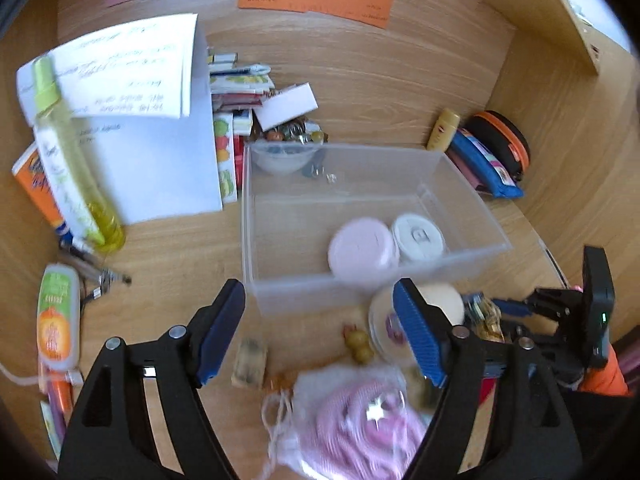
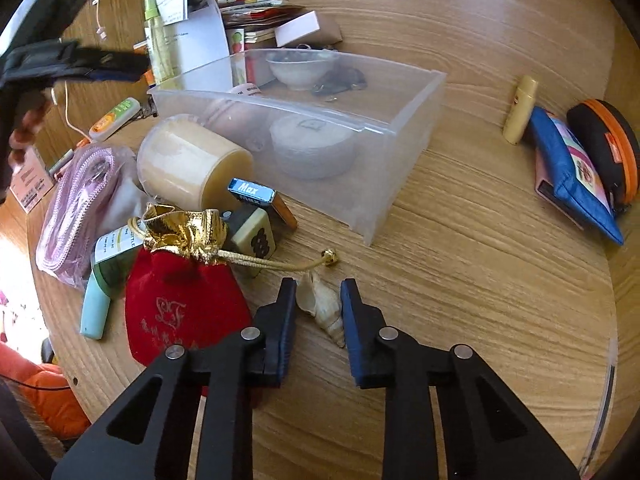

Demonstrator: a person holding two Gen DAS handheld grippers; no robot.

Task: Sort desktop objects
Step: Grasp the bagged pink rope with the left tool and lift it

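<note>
A clear plastic bin (image 1: 476,258) (image 2: 404,148) stands mid-desk and holds a pink round jar (image 1: 362,250) and a white round jar (image 1: 418,236) (image 2: 312,142). My left gripper (image 1: 320,310) is open and empty, hovering above the desk just in front of the bin. My right gripper (image 2: 318,294) is open, its fingers on either side of a pale spiral seashell (image 2: 324,304) lying on the desk; they do not press it. The right gripper also shows at the right edge of the left wrist view (image 1: 552,308).
A cream cylinder (image 2: 192,160), red velvet pouch with gold trim (image 2: 180,296), mahjong tile (image 2: 256,236), blue Max box (image 2: 252,194), green tube (image 2: 108,264) and pink mesh bag (image 1: 360,420) crowd the bin's front. Papers (image 1: 132,80), a yellow spray bottle (image 1: 68,152), pouches (image 2: 576,172) lie around.
</note>
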